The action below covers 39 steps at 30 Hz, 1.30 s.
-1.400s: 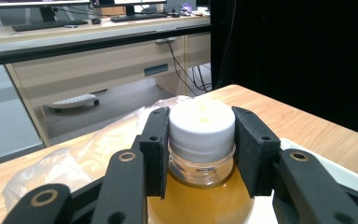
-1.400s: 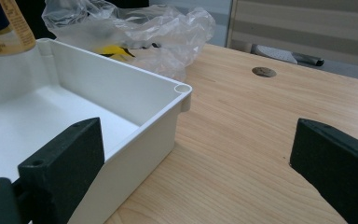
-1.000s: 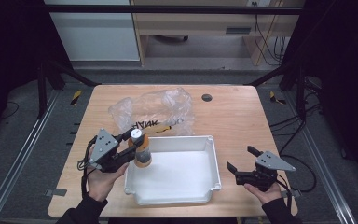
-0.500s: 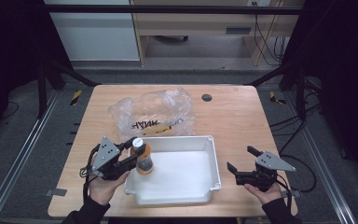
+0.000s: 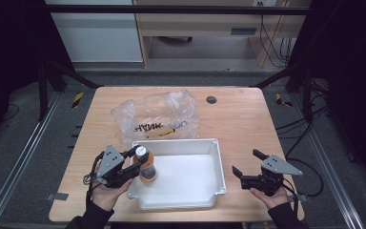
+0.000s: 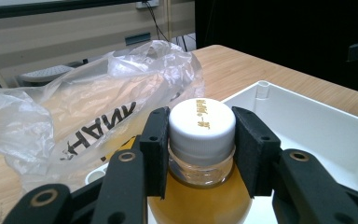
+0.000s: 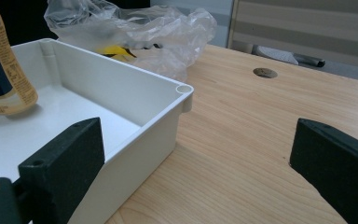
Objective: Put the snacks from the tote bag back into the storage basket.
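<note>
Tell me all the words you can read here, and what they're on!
"HANK", big black letters seen back to front through the bag; any further letters are lost in the folds.
Gold print on the bottle's white cap: too small to read.
Label on the bottle: too blurred to read.
No words on the tray or table.

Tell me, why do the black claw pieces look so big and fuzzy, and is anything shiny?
In the right gripper view the right claw sits close to the lens, so its pads loom large and soft-edged. In the left gripper view the white cap is sharp and the plastic bag gleams. In the high view the table is bright, its surroundings dark.
</note>
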Motion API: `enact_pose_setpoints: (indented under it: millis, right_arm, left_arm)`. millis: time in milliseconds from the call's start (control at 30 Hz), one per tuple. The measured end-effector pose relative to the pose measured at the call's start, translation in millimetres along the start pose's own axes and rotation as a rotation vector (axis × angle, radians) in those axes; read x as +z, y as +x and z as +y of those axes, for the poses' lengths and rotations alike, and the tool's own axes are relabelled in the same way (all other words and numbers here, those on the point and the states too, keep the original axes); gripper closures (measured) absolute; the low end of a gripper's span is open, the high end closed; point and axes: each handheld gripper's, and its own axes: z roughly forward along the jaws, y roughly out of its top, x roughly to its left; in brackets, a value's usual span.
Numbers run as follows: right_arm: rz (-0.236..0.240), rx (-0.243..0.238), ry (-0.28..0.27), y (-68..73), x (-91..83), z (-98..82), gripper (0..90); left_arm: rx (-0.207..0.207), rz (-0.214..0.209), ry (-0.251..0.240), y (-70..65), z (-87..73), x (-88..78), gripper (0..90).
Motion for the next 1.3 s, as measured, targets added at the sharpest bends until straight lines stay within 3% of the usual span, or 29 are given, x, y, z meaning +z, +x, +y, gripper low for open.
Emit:
enact_pose_setpoints:
  millis: [600,1300]
  right_arm:
    - [-0.001,-0.003,0.002,0.4,0.1,0.0,3.2]
    - [-0.001,-0.005,0.003,0.8,0.1,0.1,3.2]
  left_arm:
    - [0.008,0.02,0.04,5.2,-7.8,4.1,58.9]
    - [-0.012,0.038,0.008,4.7,-13.5,4.7,58.3]
